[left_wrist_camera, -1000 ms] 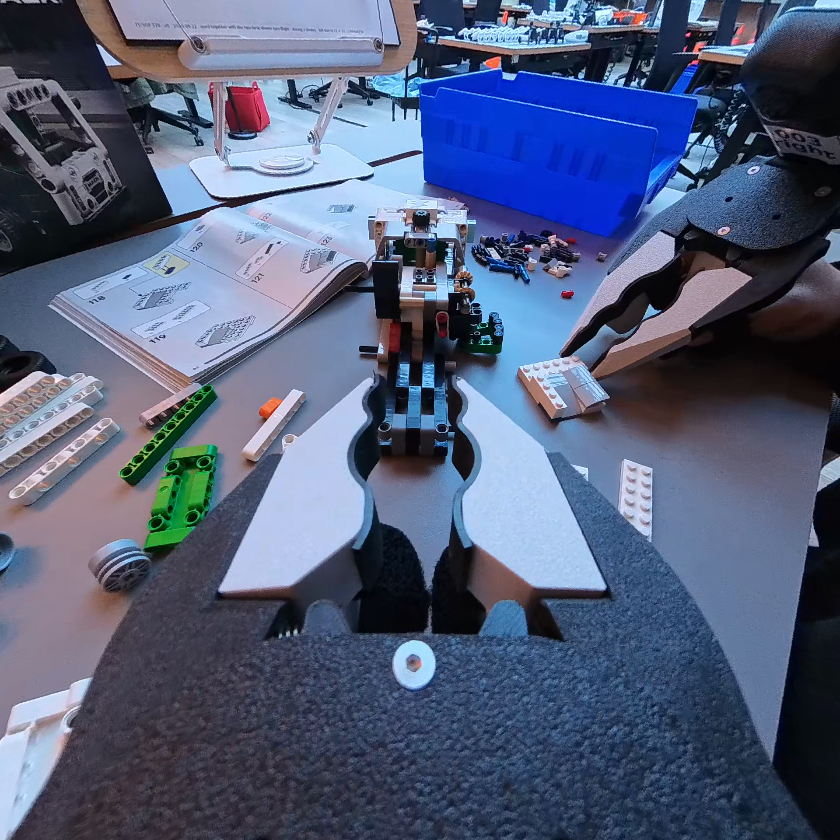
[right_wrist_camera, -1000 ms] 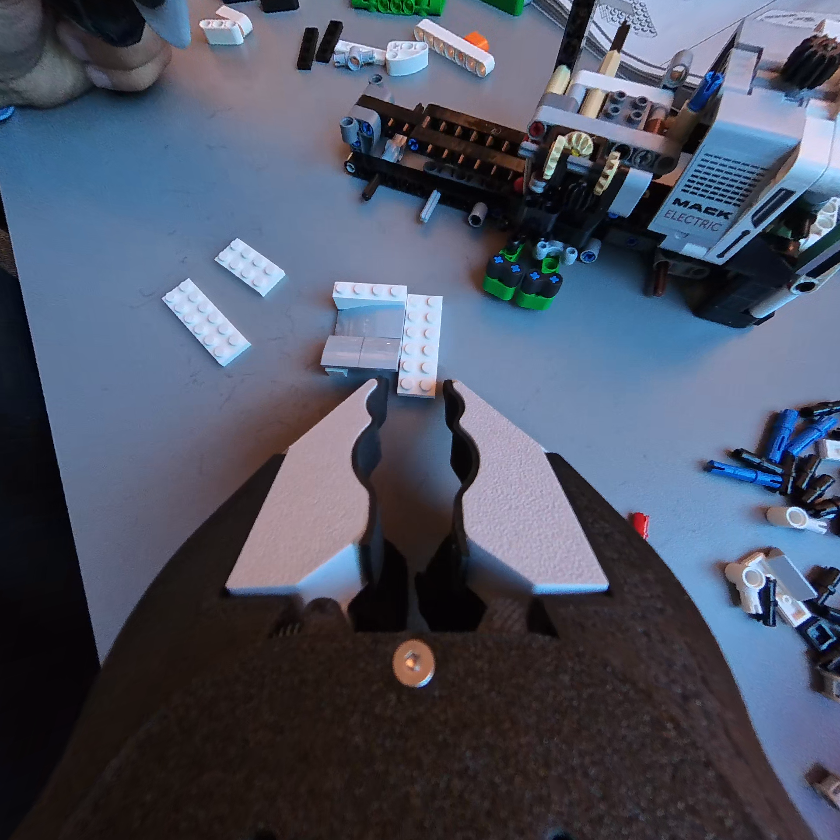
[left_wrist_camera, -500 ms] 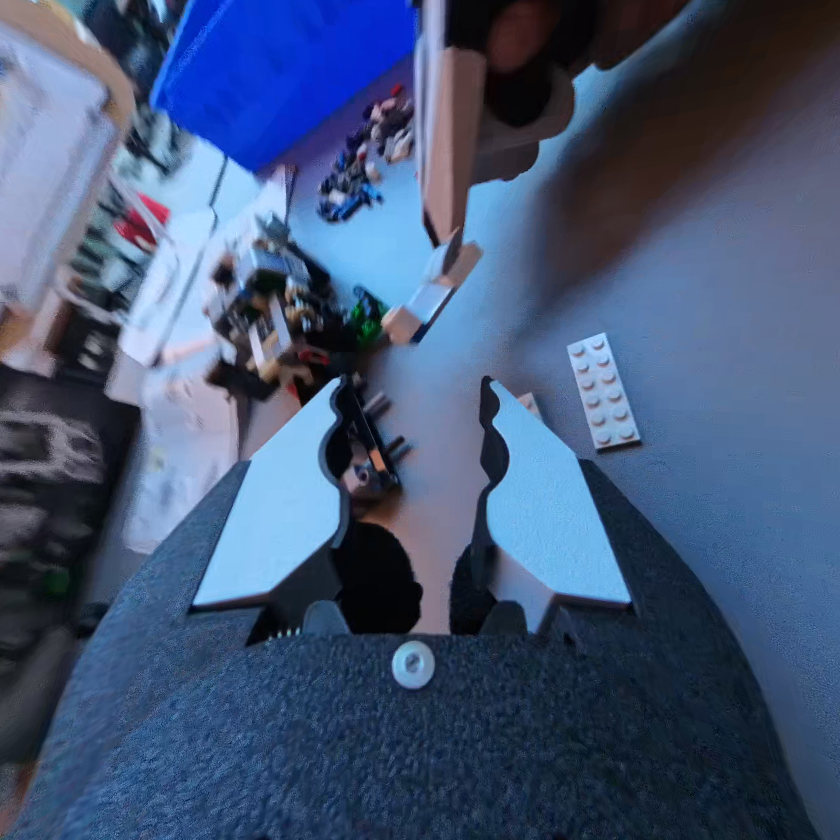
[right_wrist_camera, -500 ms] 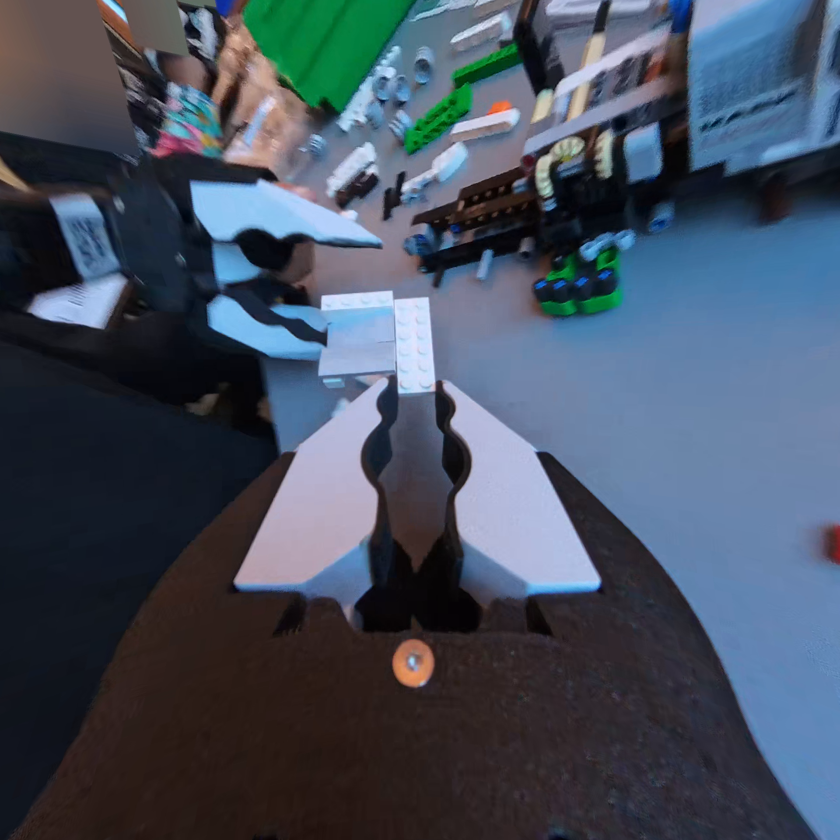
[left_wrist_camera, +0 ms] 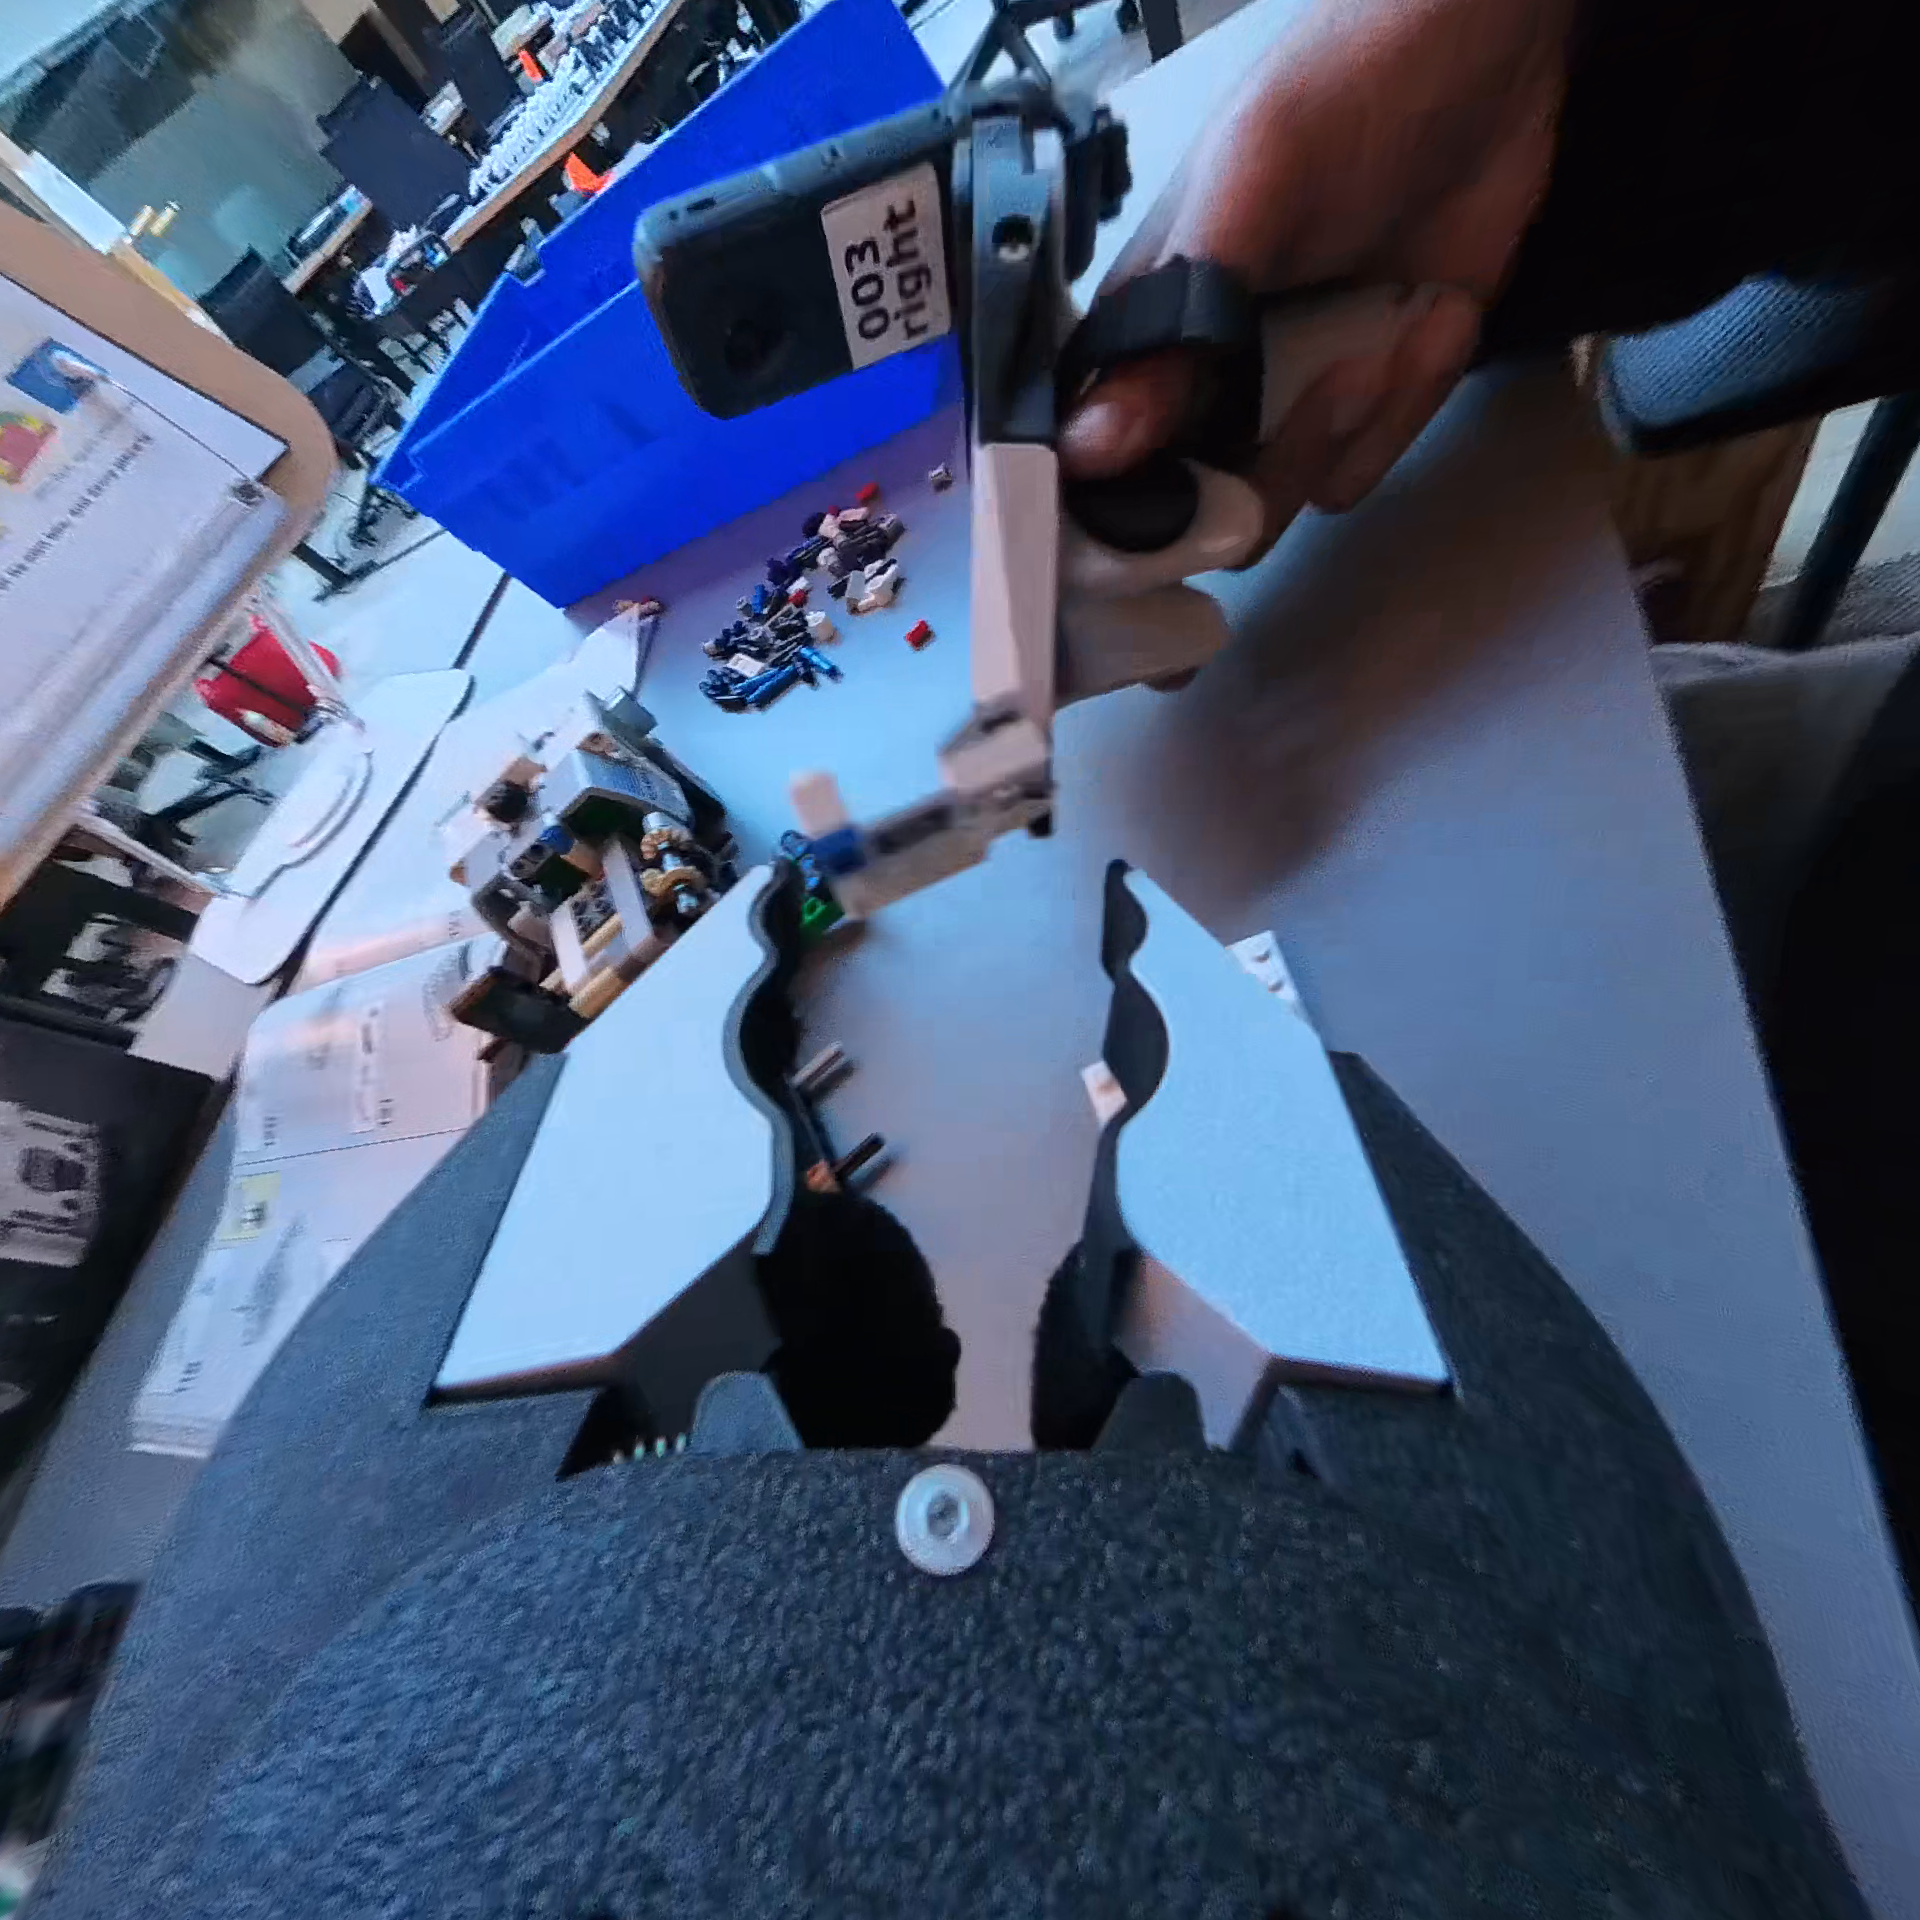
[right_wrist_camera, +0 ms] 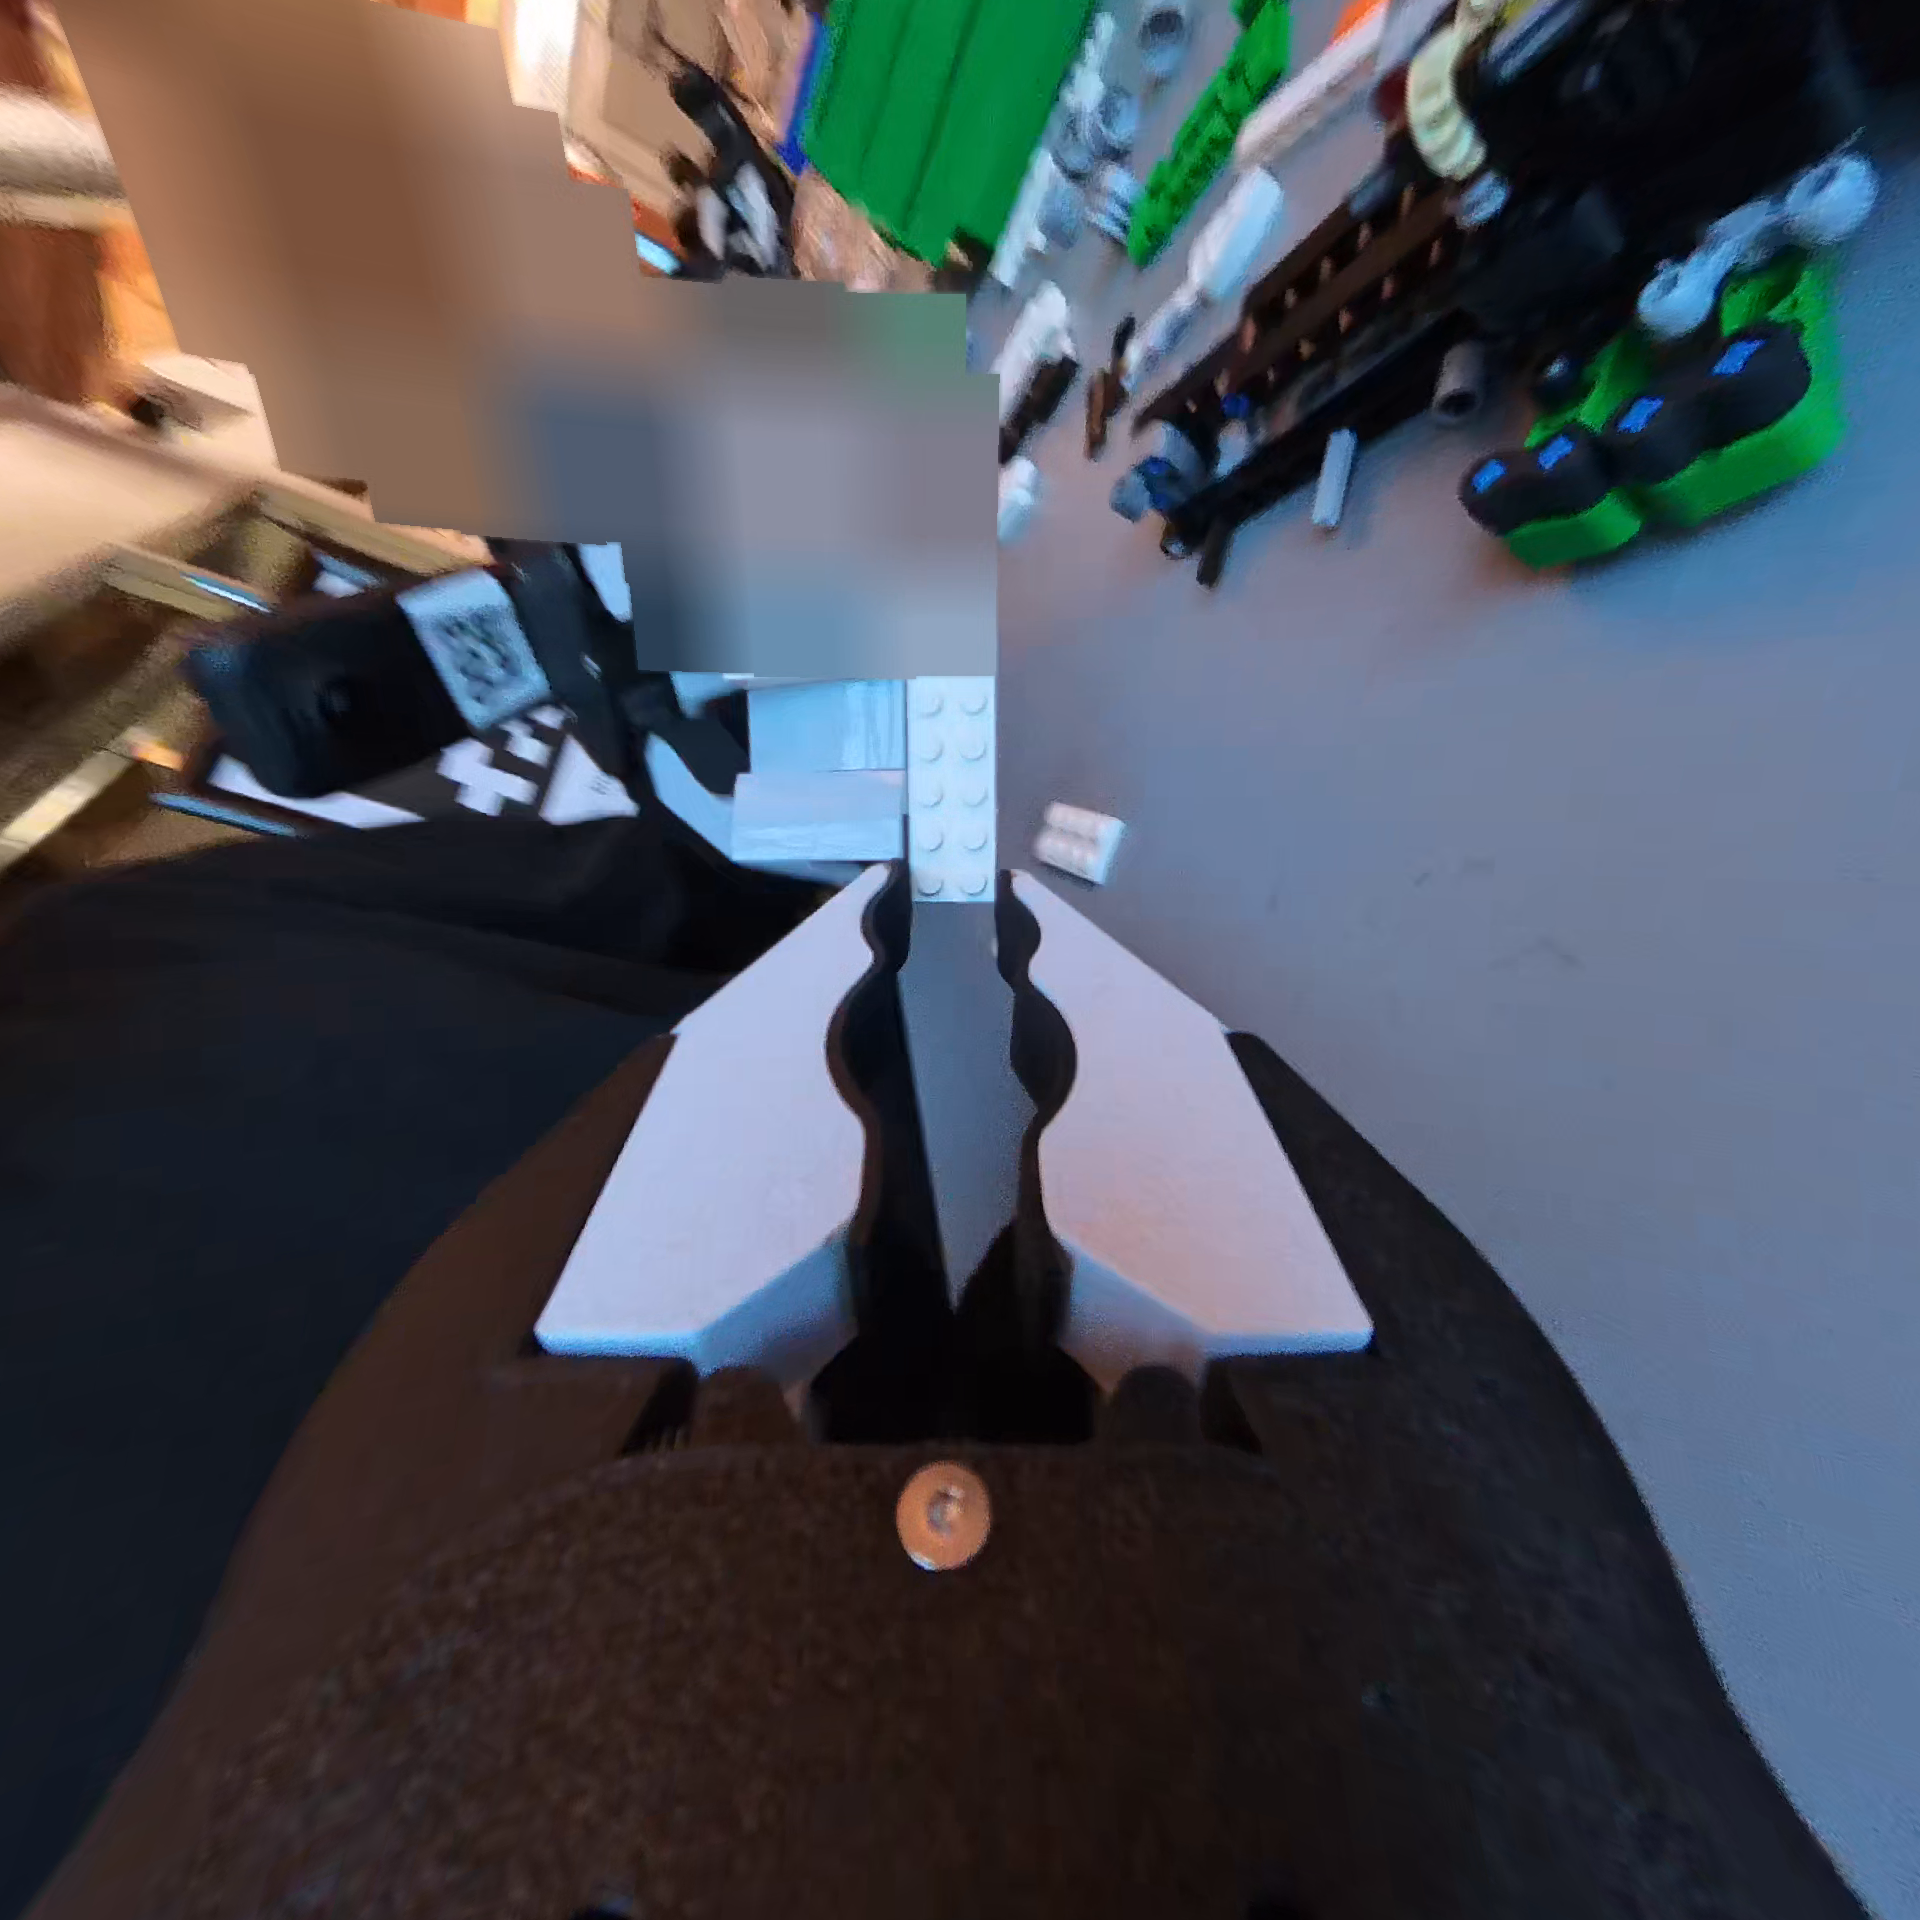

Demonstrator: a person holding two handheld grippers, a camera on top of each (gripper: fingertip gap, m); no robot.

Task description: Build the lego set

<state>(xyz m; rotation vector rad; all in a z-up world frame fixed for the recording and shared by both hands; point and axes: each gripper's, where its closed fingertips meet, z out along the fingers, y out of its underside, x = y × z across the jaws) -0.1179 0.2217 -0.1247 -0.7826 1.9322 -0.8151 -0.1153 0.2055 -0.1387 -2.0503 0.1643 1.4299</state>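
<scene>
Grey table point(left_wrist_camera: 1455, 935) — right hand-held gripper point(right_wrist_camera: 948, 894) clamps white plate assembly point(right_wrist_camera: 951, 790); left hand-held gripper point(left_wrist_camera: 951, 883) wide.

I counted two grippers point(left_wrist_camera: 940, 914) point(right_wrist_camera: 948, 894), one blue bin point(left_wrist_camera: 623, 416), one partly built truck point(left_wrist_camera: 592, 862), one white plate assembly point(right_wrist_camera: 951, 790), one loose white plate point(right_wrist_camera: 1081, 842) and one instruction booklet point(left_wrist_camera: 353, 1049)
</scene>
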